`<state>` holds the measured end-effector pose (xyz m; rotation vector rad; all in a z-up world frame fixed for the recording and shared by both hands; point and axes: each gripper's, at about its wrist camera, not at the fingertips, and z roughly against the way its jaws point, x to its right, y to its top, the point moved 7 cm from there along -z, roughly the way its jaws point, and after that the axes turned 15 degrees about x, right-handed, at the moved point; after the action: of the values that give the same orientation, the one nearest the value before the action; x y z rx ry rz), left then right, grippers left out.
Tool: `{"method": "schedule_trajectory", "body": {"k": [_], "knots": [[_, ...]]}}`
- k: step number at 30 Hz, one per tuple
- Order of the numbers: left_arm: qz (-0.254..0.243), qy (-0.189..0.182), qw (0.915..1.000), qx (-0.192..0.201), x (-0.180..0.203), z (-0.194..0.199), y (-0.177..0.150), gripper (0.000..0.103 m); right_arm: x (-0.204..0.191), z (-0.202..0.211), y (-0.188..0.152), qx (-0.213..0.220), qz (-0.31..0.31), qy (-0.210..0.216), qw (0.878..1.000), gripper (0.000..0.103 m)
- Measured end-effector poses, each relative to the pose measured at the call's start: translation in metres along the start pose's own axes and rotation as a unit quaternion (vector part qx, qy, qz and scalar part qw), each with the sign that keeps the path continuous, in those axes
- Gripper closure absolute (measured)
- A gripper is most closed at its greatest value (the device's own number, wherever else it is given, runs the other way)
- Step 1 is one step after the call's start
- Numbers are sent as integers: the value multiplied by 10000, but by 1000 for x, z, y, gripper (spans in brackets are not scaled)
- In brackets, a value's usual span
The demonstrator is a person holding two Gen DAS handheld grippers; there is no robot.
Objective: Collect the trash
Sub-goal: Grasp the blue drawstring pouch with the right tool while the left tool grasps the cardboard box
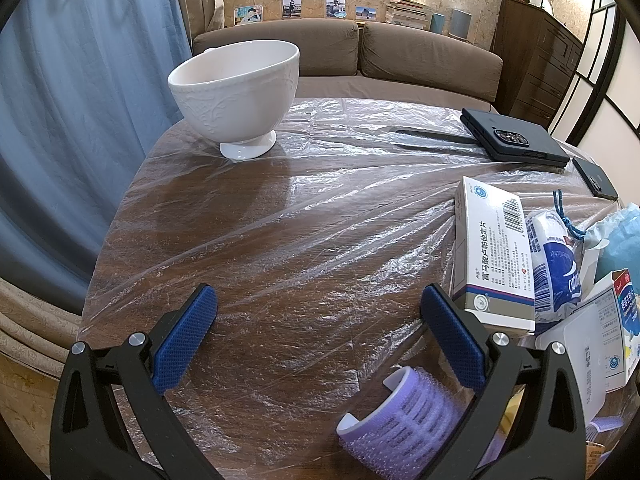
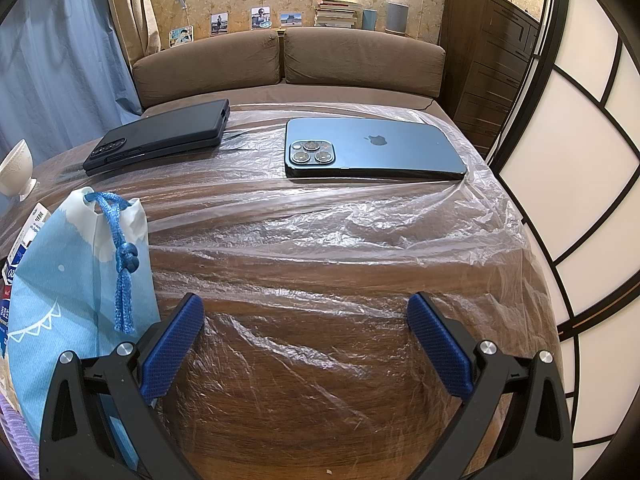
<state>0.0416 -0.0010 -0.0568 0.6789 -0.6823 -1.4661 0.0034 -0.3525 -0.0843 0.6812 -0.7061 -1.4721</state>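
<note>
The trash looks to be the heap of packaging on the desk (image 1: 280, 208): a medicine box (image 1: 494, 256) with a crumpled blue-and-white wrapper (image 1: 554, 264) touching its far side and more cartons behind. A purple hair roller (image 1: 396, 420) lies just beside the box, nearer the camera. The left tool (image 1: 318, 322) hangs released over bare film just beside the box, gripping nothing. The right tool (image 2: 306, 340) is likewise spread and empty, beyond the heap from the box, with a blue drawstring pouch (image 2: 76, 280) at its inner finger. A white bowl (image 1: 236, 92) stands well apart from the box. The left tool would do best to swing toward the box, straddle its narrow edge and avoid snagging the plastic film.
</note>
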Motion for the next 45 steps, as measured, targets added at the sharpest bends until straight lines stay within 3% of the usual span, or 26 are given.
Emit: {"method": "schedule_trajectory", "body": {"k": [9,13,17,20,26,31,37,40,45], "knots": [[-16,-16,10000,3,1,-1,1,1,-11,0,-4,-2,26,20,10000,4],[27,-44,9999,-149,-5,1,4,1,-7,-1,-1,-213,-15,-48,9998,4],[301,-180,9991,236,-19,23,26,1,9,17,20,41,-352,117,9993,4],[301,-376,9975,521,-20,56,38,1,9,40,35,211,-664,472,9965,4],[-379,-1148,9874,1019,37,123,30,1,-39,62,45,218,-504,1035,9931,4],[-709,-1567,9816,825,75,138,-8,1,-74,55,25,-33,-204,1206,9925,4],[-635,-1665,9830,437,83,123,-38,1,-97,43,5,-428,-397,1440,9879,4],[-581,-1673,9834,384,84,116,-40,1,-98,34,-3,-516,-310,1291,9898,4],[-672,-1741,9817,382,90,120,-48,1,-82,28,-10,-671,-863,1394,9842,4]]}}
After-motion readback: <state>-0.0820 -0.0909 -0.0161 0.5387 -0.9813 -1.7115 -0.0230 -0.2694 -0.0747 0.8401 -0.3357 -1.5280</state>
